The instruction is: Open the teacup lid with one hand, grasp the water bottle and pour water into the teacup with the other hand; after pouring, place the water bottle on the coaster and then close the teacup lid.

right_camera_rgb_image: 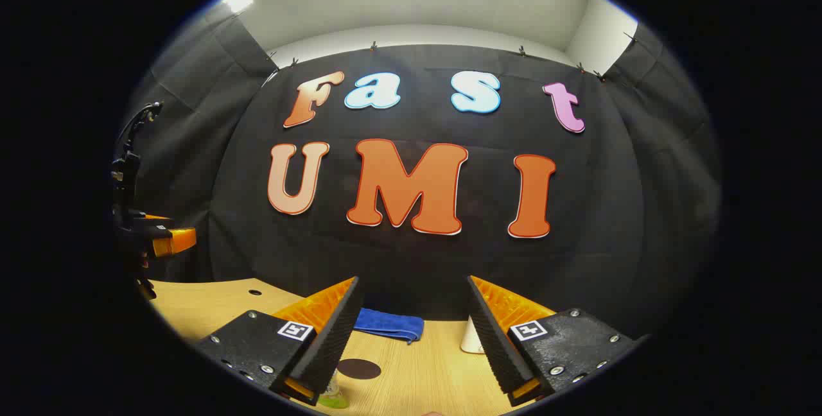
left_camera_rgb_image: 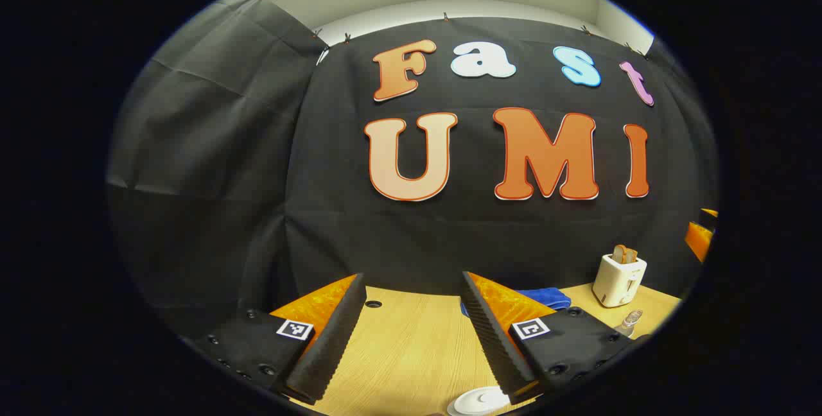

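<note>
My left gripper is open and holds nothing, raised over the wooden table. Below its right finger lies a white teacup lid, cut off by the view's lower edge. A clear water bottle shows its top at the far right. My right gripper is open too, with nothing between its fingers. A dark round coaster lies on the table just ahead of it. A greenish clear thing, which may be the bottle, peeks out under its left finger. The left gripper hangs at the far left of the right gripper view.
A white toaster with toast stands at the back right of the table. A folded blue cloth lies along the back edge by the black wall. The table has a small round hole at the far left.
</note>
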A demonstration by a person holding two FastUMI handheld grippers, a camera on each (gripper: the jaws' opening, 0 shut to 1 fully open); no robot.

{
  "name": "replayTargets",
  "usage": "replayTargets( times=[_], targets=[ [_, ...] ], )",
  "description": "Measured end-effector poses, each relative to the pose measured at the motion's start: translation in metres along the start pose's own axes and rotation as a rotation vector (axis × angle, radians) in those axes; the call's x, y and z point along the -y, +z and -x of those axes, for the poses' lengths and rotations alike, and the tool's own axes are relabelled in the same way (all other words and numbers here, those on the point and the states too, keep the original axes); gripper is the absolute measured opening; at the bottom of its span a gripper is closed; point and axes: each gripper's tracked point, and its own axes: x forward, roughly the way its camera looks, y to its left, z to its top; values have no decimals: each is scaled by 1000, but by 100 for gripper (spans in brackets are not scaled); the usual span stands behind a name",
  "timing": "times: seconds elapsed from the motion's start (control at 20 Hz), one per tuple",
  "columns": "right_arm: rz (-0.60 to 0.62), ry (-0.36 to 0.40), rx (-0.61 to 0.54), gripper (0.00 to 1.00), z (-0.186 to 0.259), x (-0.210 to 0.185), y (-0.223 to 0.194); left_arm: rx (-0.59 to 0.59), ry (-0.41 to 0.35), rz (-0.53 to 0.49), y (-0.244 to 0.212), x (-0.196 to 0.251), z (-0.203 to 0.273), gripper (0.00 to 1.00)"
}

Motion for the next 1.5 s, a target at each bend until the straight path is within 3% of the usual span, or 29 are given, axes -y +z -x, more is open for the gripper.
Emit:
replayTargets(
  times=[0.3, 1.15, 1.5],
  targets=[
    [-6, 2, -21, 96, -1, -1, -2, 11, -22, -67, 15, 9, 3, 95],
    [-18, 31, -2, 96, 4, -11, -2, 59, -88, -68, 18, 30, 12, 97],
    [-16, 38, -38, 96, 7, -8, -31, 44, -141, -1, -14, 44, 20, 97]
  ],
)
